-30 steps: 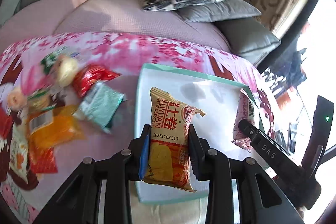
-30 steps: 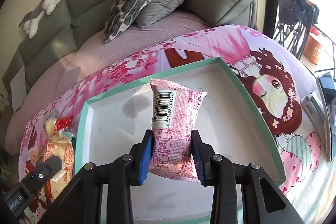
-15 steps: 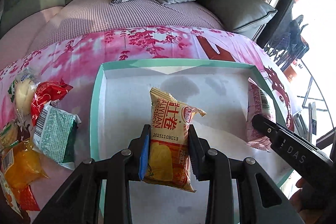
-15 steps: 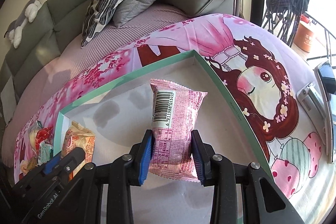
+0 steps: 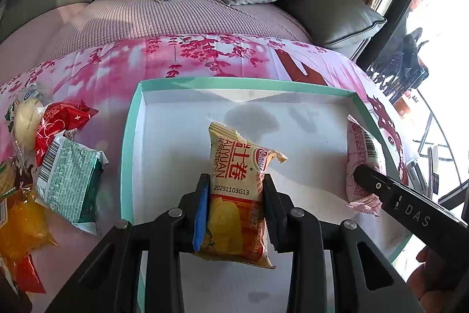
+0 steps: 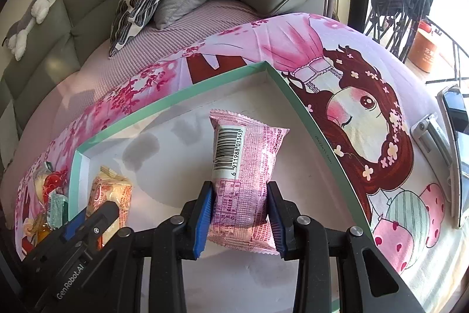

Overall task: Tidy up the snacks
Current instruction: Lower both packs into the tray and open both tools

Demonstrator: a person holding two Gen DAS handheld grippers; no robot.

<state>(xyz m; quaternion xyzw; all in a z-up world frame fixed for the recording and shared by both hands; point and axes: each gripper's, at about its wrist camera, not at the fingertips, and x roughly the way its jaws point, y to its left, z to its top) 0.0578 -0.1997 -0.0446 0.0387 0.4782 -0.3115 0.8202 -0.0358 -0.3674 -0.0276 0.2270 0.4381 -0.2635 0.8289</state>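
Both tools have swung in over the tray (image 5: 129,154) since 1 s ago: left tool (image 5: 236,206) clamps the orange snack pack (image 5: 239,195), right tool (image 6: 239,213) the pink pack (image 6: 244,172), both upright above its white floor, left one nearer the loose pile (image 5: 58,166)

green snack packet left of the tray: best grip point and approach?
Take the green packet across its short width at mid-body, claw coming from above. It lies flat on the cloth, barcode end toward the red packet; its side toward the tray is free, while an orange packet crowds the other.
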